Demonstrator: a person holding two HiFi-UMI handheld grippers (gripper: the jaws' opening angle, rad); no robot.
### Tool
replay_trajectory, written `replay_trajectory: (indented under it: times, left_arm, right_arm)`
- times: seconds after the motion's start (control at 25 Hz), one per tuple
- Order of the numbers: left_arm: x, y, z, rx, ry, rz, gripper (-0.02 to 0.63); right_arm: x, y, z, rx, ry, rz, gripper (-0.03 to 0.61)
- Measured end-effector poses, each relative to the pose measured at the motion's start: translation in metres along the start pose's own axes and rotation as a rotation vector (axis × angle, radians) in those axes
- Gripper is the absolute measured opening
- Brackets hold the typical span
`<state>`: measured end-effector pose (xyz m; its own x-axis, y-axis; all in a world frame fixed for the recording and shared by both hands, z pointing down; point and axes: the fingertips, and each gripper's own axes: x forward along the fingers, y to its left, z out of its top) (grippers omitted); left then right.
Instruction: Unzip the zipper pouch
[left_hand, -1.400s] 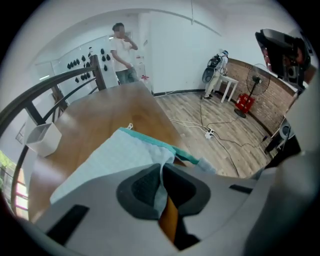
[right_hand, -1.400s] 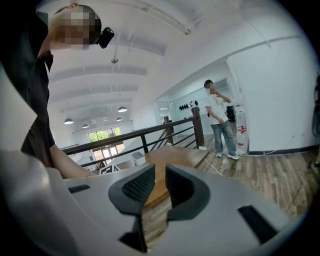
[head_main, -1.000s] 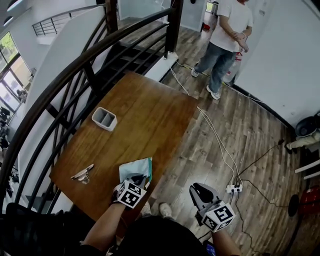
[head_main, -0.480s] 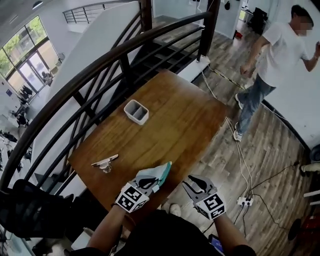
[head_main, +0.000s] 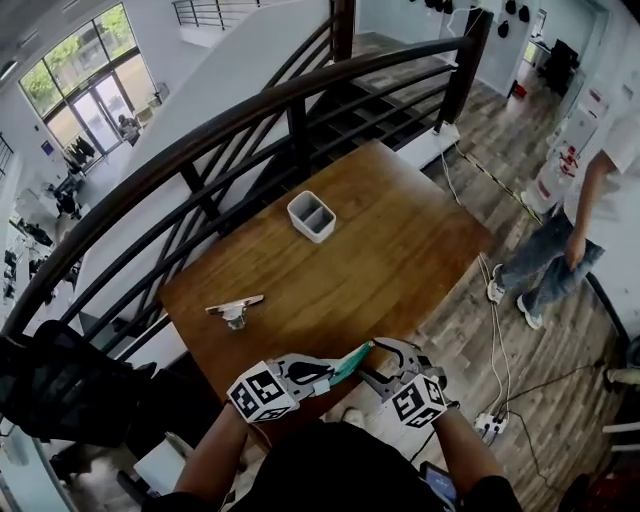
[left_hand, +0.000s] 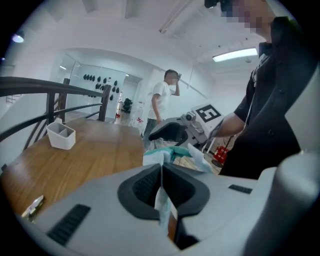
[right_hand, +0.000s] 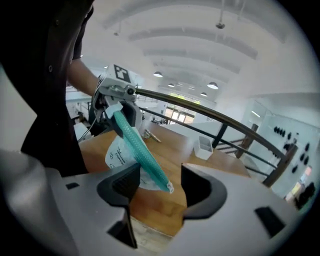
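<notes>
Jaws of the left gripper (left_hand: 162, 176) pinch tight on one edge of the zipper pouch (right_hand: 135, 145), holding it up over the near side of the wooden table (head_main: 400, 240); the right gripper (right_hand: 160, 182) has just been opening its jaws, and the pouch's green zipper end sits between them, not squeezed; a white box (head_main: 312, 216) and a metal clip (head_main: 235, 308) rest farther back.

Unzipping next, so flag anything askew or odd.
Nothing spilled or damaged. The zipper pouch hangs in mid-air by the table, pinched by the left gripper; the jaws of the right gripper have just been opening and straddle its teal end, ungripped.
</notes>
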<state>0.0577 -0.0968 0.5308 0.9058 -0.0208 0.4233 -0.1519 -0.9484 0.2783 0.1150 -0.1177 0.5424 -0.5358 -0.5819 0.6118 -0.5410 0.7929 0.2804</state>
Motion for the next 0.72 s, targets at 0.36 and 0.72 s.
replay_trajectory:
  times: [0.36, 0.72]
  left_arm:
    - [-0.016, -0.022, 0.002, 0.016, 0.008, -0.05, 0.018]
    - [-0.024, -0.005, -0.004, -0.027, -0.019, 0.03, 0.02]
  right_arm:
    - [0.021, 0.034, 0.004, -0.159, 0.046, 0.142, 0.229]
    - [0.01, 0.037, 0.005, -0.14, 0.085, 0.118, 0.055]
